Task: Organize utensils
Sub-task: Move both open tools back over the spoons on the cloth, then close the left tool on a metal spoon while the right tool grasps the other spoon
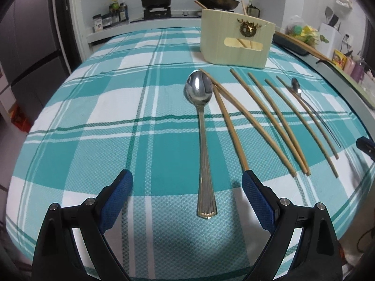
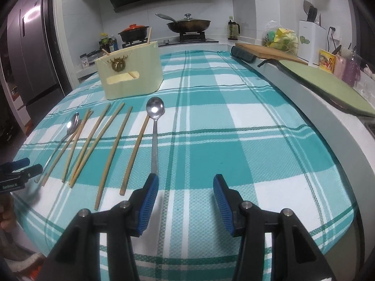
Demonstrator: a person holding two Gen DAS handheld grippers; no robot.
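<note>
We are lining up the left gripper [image 1: 187, 182], jaws spread, over the big spoon [image 1: 202, 126] lying on the bench before the holder box [image 1: 236, 39]; we should be pinching its handle squarely. Right gripper [image 2: 186, 187] jaws are spread, empty.

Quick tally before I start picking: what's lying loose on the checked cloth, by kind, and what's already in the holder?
Spoons on the cloth: 2, the large spoon and the small spoon
Chopsticks on the cloth: 6
Chopsticks sticking out of the holder: 2
Total: 10
</note>
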